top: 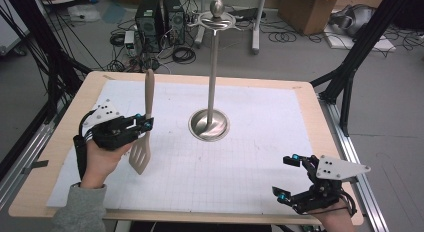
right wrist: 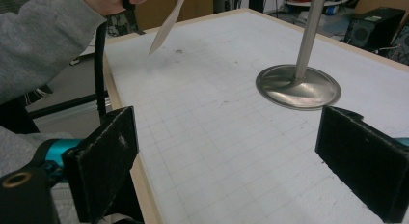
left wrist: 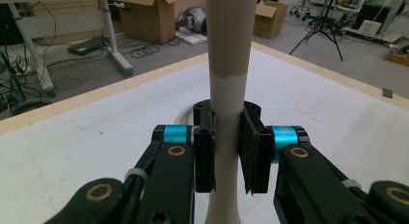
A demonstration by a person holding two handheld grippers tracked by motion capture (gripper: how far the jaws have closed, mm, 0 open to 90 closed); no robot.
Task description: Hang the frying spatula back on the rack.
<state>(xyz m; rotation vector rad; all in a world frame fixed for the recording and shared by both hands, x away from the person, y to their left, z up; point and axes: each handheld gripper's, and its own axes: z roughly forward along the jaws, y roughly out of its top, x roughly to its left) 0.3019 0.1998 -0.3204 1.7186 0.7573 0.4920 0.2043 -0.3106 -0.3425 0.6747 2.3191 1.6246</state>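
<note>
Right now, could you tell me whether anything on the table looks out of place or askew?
Nothing stands out. The left gripper holds the slotted spatula upright by its handle, clear of the mat. The metal utensil stand stands straight on its round base, with nothing hanging from its top. The right gripper waits open near the table's edge.

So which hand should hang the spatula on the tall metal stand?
Probably left: the left gripper already clamps the spatula upright beside the stand. The right gripper is open and empty.
</note>
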